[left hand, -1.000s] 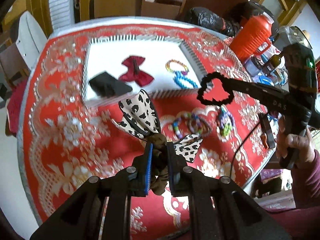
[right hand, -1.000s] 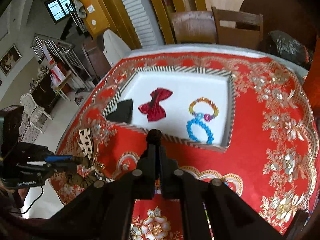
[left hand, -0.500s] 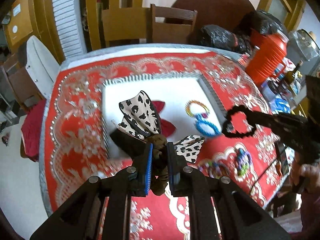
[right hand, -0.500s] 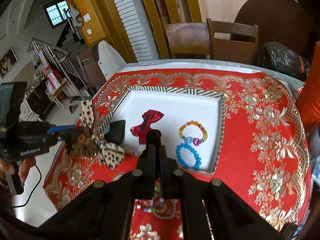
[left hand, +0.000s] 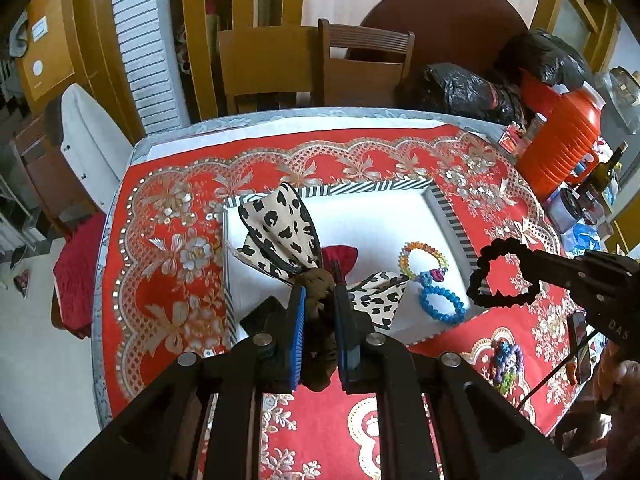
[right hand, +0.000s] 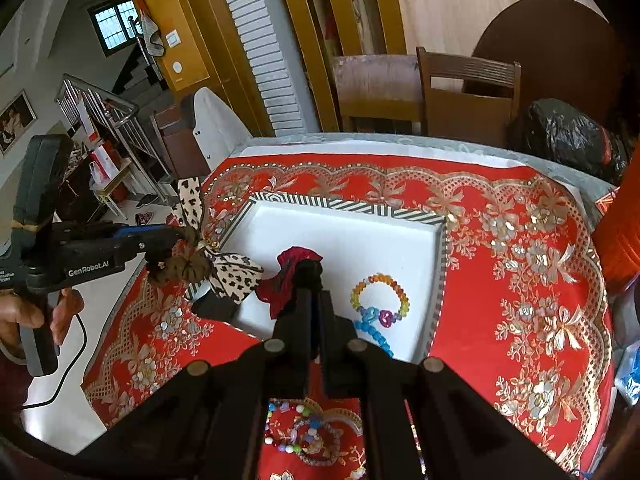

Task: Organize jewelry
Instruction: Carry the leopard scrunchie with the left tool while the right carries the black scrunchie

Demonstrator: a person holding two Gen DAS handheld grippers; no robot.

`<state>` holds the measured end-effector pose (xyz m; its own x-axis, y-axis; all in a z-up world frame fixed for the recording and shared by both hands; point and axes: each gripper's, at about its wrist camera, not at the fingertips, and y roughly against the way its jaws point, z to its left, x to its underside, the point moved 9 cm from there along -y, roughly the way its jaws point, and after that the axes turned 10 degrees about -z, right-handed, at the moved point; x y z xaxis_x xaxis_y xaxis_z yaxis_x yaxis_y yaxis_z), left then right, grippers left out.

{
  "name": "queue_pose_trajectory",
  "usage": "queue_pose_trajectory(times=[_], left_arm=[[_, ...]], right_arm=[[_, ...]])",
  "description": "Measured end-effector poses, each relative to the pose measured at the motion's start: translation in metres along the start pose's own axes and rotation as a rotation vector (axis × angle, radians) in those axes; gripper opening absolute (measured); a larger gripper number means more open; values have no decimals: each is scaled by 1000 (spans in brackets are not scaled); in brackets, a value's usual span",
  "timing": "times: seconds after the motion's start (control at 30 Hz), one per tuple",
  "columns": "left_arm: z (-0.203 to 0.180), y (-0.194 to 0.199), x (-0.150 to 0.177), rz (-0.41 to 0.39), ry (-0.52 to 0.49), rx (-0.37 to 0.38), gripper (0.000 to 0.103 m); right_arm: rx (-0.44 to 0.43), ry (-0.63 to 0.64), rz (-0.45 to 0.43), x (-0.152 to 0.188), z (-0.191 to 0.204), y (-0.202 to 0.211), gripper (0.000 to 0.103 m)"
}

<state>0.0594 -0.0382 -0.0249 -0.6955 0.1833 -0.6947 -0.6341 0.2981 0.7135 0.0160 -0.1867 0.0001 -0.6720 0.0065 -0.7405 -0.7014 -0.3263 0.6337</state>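
From the left wrist, the left gripper (left hand: 319, 304) pinches the brown knot of a leopard-print bow (left hand: 282, 234) between its blue pads, the bow's wings fanning beyond the fingertips above the white tray (left hand: 360, 220). To the right, a black scrunchie (left hand: 502, 274) hangs from the right gripper's tip. From the right wrist, the right gripper (right hand: 308, 270) is pressed together on that scrunchie, barely visible, over the tray.

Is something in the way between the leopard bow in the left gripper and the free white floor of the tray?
Nothing visible blocks it. The left gripper holds the leopard bow in the air above the tray. The red bow and bead bracelets lie inside, but white floor beyond them is bare.
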Motion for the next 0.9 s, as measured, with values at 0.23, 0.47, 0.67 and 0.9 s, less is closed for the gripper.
queue_pose_trajectory(times=[0.23, 0.47, 0.67, 0.9], left_arm=[[5, -10, -12, -1, 23, 1, 1], [15, -23, -25, -1, 61, -7, 1], [18, -39, -30, 9, 71, -13, 1], [22, -56, -33, 23, 74, -20, 1]], right_arm=[[-2, -6, 6, -5, -4, -10, 3], [-2, 0, 14, -11, -4, -22, 3], [-5, -2, 18, -17, -5, -34, 3], [-11, -7, 30, -21, -5, -49, 3]])
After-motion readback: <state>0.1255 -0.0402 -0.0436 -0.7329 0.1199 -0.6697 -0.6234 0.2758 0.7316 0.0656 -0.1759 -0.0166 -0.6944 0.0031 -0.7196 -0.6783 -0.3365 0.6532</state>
